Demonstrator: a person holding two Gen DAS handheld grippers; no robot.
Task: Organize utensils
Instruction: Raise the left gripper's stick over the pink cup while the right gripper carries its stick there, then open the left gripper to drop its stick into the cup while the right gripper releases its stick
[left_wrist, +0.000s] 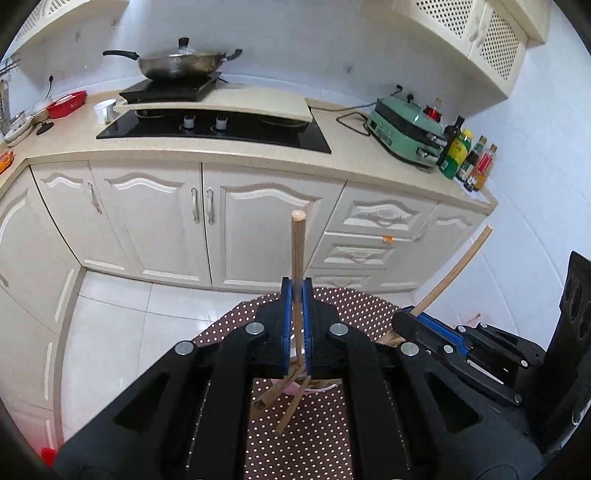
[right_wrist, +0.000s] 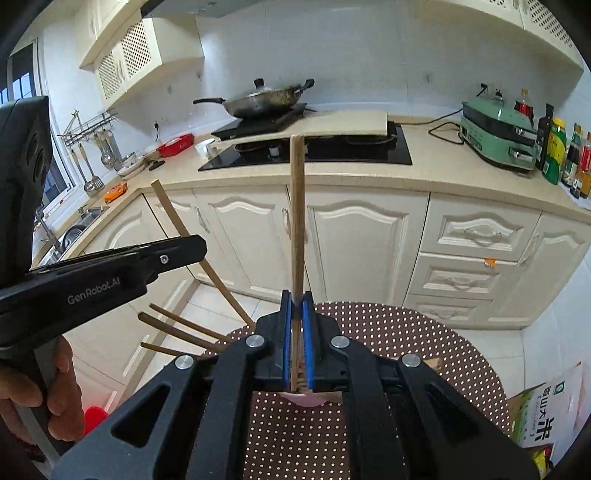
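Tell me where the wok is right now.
The wok sits lidded on the black cooktop at the back of the counter, upper left in the left wrist view, left of the green appliance.

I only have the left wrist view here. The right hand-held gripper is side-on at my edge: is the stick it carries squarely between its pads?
Observer: Yes. The right wrist view shows the right hand-held gripper shut on a chopstick that stands straight up between the blue pads.
Operator: Any loose ones around?
Observer: Three loose chopsticks poke out past the dotted table's left edge, below the left hand-held gripper in that picture.
Operator: Anything beside the table?
Observer: A printed cardboard box sits at its right side.
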